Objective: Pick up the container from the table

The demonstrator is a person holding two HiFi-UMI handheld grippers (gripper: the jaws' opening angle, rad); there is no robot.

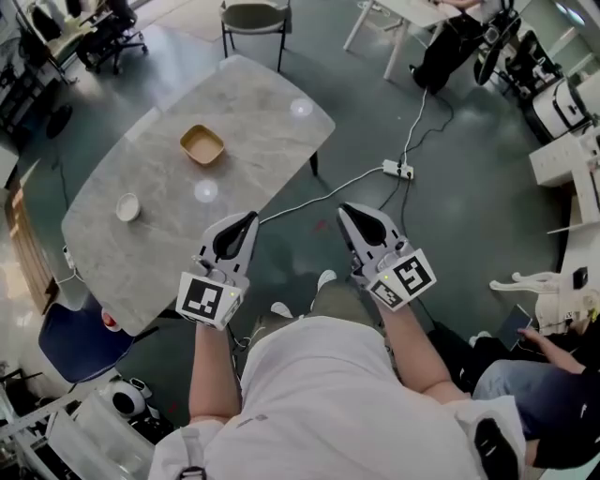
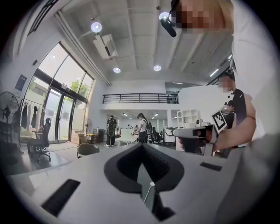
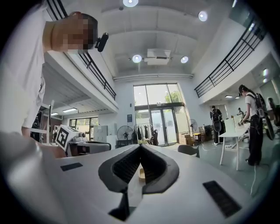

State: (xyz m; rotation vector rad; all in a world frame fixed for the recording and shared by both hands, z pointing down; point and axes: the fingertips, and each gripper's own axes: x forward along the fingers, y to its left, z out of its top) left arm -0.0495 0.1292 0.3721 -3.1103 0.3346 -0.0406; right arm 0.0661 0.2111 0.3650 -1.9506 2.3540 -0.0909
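Note:
A tan square container (image 1: 202, 144) sits on the grey marble-look table (image 1: 141, 253), toward its far side. My left gripper (image 1: 249, 219) is held level over the table's near right edge, jaws shut and empty, well short of the container. My right gripper (image 1: 346, 212) floats beside it over the floor, off the table, also shut with nothing in it. In the left gripper view the jaws (image 2: 142, 147) meet at the tips. The right gripper view shows its closed jaws (image 3: 140, 147), with the container (image 3: 141, 174) small and distant in the slot between them.
A small white bowl (image 1: 127, 207) rests near the table's left edge. A chair (image 1: 254, 19) stands at the far end, a blue chair (image 1: 80, 339) at the near left corner. A power strip (image 1: 397, 170) and white cable lie on the floor. A seated person's hand (image 1: 544, 342) is at right.

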